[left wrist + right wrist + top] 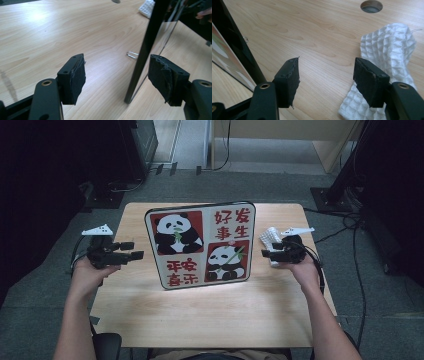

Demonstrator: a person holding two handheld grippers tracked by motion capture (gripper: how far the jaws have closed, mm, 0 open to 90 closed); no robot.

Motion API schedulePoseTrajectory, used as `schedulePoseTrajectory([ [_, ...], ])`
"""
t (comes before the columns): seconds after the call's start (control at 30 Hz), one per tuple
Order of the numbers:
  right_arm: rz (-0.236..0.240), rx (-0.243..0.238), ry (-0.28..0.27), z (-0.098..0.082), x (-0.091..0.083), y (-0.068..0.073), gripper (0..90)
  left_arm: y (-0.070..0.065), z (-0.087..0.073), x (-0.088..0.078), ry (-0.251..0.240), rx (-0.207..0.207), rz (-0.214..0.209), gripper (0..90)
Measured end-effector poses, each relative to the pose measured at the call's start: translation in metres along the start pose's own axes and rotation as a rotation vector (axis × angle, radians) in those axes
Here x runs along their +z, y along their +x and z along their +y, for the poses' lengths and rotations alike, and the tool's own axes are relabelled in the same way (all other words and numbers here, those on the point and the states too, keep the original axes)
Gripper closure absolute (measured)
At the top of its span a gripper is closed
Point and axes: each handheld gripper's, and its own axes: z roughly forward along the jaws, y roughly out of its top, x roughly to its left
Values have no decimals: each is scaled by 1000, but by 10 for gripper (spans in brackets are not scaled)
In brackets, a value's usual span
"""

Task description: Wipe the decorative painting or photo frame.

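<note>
The black-framed rectangular picture board printed with two pandas and red Chinese characters (201, 246) stands upright near the middle of the light wooden worktop (200, 315), leaning slightly back, with a gripper flanking each of its side edges. The left gripper (134, 250) sits just beside the board's left edge; in the left gripper view the thin black frame edge (147, 47) rises between its wide-spread jaws, closer to the right-hand jaw, and neither pad presses on it. The right gripper (266, 253) is just beside the board's right edge, its jaws also spread wide with nothing between them; in the right gripper view the frame (235, 47) stands off to the left of the jaws. A white waffle-textured cloth (387, 57) lies crumpled under and beyond the right gripper, towards the worktop's right edge. A thin metal wire foot (132, 55) shows on the worktop behind the board. A round cable hole (371, 6) is cut in the worktop beyond the cloth. The worktop stands on grey carpet (45, 285), with black cables (350, 225) trailing at the right and dark equipment at both sides. The board's face is divided into four panels: pandas on red at upper left and lower right, red characters on white at the other two.
</note>
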Motion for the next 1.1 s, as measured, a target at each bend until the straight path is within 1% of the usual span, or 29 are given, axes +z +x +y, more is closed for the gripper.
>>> schedulePoseTrajectory([
  [0.07,-14,-16,-13,-1,0,0,355,2,-2,1,-2,0,15,298],
  [0.17,-22,-24,-19,-2,-1,-1,342,5,-5,3,10,-6,39,298],
  [0.23,-29,-21,-24,-3,-2,-1,337,7,-7,4,17,-9,51,298],
  [0.33,-24,-18,-27,-5,-3,-2,325,10,-10,7,22,-9,67,300],
  [0.37,-27,-25,-15,-6,-3,-2,321,11,-11,8,28,-14,71,300],
  [0.43,-33,-42,-12,-8,-4,-1,319,14,-13,11,36,-27,79,301],
  [0.5,-36,-47,-7,-10,-5,-1,317,16,-15,13,44,-32,87,305],
  [0.6,-33,-44,-19,-12,-7,-2,310,18,-17,16,51,-45,106,328],
  [0.7,-25,-44,-28,-14,-8,-2,295,19,-19,20,62,-48,118,342],
  [0.73,-28,-41,-28,-15,-8,-2,287,20,-20,22,66,-46,118,350],
  [0.83,-33,-51,-32,-18,-10,-1,281,21,-23,25,78,-37,116,367],
  [0.87,-35,-56,-33,-18,-10,-2,280,22,-24,26,77,-40,115,370],
  [1.1,-41,-48,-32,-20,-10,-4,279,24,-26,28,82,-57,112,353],
])
